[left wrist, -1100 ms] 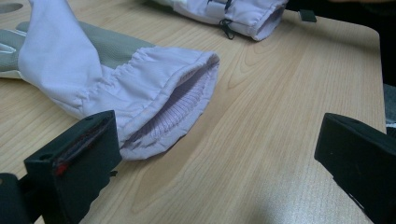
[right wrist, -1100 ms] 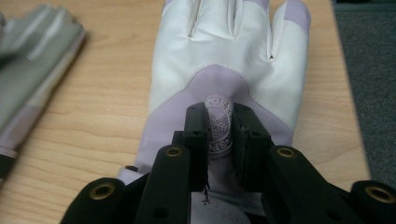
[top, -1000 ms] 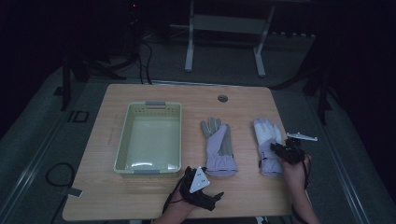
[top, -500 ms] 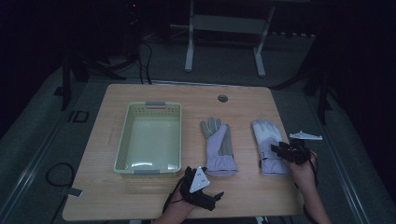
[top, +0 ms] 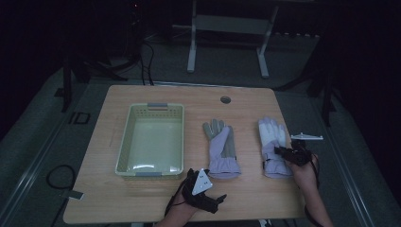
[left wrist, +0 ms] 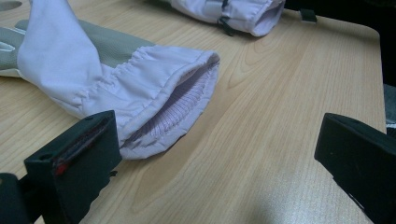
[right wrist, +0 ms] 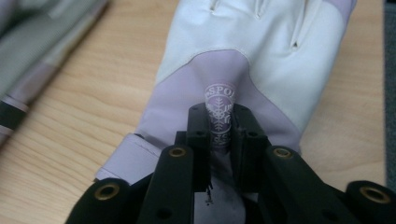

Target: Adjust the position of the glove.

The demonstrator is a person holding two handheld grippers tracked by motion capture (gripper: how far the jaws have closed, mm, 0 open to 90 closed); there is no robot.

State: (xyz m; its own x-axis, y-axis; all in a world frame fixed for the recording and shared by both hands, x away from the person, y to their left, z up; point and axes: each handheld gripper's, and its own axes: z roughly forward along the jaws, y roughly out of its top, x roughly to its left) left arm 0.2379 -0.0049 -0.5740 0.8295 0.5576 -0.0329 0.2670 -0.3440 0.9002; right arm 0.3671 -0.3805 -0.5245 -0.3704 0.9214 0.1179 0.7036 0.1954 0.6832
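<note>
Two lavender winter gloves lie on the wooden table (top: pixel 246 198), right of a pale green plastic basket (top: pixel 124 146).

The right glove (top: pixel 274 146) lies back up, fingers pointing away from the person, near the table's right edge. The right gripper (top: pixel 283 152) is on its wrist area. In the right gripper view, the jaws have just been closing and now pinch a raised fold of the glove's (right wrist: pixel 233 70) back fabric between them. The fold carries a round printed logo (right wrist: pixel 218 112): a snowflake, with letters reading "SPO" along the top arc; the rest of the writing is hidden by the jaws. The upper part of this glove is white, the lower part lavender, with a strap tab at the cuff.

The left glove (top: pixel 221 149) lies palm up, grey palm patch showing, cuff toward the person, between the basket and the right glove and apart from both. The left gripper (top: pixel 215 201) rests near the table's front edge, just below that cuff. In the left gripper view, its jaws stand wide apart with nothing between them; the ribbed inner cuff of the left glove (left wrist: pixel 107 79) lies just beside one jaw, and I cannot tell whether they touch. The right glove's cuff shows farther off at the top.

A round cable hole (top: pixel 225 100) sits near the table's far edge.
</note>
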